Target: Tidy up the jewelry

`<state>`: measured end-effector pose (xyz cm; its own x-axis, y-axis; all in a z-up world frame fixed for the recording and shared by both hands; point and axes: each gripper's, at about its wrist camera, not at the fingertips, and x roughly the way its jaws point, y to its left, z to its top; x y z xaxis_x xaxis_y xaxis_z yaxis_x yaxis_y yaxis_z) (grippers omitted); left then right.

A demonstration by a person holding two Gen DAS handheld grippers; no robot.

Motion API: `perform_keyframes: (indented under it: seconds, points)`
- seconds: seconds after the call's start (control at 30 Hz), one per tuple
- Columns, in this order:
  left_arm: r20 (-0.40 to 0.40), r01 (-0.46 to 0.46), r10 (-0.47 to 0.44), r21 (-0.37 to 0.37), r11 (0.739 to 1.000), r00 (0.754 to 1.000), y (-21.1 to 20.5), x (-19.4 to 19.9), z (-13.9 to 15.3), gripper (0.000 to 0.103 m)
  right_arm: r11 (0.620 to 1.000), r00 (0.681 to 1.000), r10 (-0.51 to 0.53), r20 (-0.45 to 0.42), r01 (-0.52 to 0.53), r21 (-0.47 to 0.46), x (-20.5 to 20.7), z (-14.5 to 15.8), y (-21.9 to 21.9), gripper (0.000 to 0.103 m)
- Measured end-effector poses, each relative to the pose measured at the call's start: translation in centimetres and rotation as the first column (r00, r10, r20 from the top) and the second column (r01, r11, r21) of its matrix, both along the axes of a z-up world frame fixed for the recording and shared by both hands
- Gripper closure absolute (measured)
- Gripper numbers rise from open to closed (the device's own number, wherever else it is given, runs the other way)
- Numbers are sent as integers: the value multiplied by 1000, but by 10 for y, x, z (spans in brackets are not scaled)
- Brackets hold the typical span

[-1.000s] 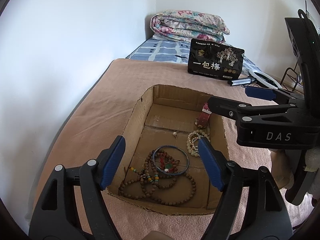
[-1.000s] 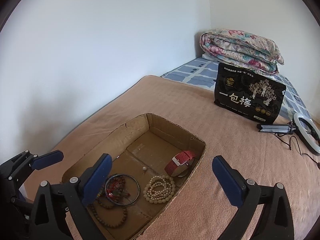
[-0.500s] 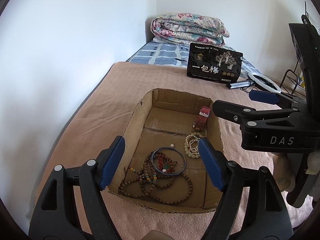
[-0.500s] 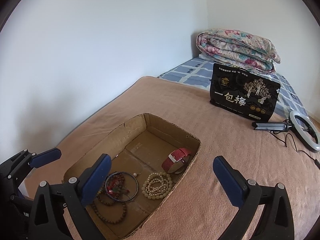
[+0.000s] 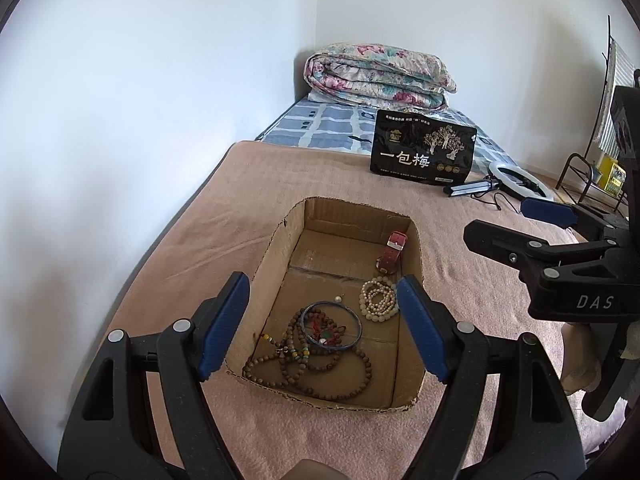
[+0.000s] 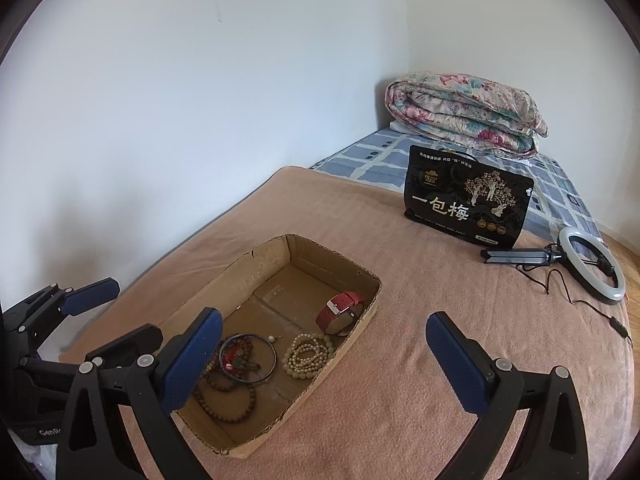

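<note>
An open cardboard box lies on the pink blanket. In it are a brown bead necklace, a blue bangle, a cream bead bracelet, a small pearl and a red-strap watch. My left gripper is open and empty, above the box's near end. My right gripper is open and empty, over the box's right wall; it shows at the right of the left wrist view.
A black snack bag stands behind the box. A ring light with tripod lies to the right. A folded floral quilt sits at the far end. The white wall runs along the left.
Both grippers have drawn back and up from the box, which now looks smaller and farther. The jaws stay open. The jewelry has not moved.
</note>
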<state>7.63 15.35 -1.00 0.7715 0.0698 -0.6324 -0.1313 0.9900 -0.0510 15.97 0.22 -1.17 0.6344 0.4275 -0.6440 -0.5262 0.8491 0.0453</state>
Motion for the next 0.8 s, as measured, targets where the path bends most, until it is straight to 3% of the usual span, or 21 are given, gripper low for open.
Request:
perform_keyframes:
  seconds: [0.8]
  points:
    - [55,15,-18,46,999,998,-19,-46,34,24,1000,998,-18,64,19,-19,-62,29,-54,0]
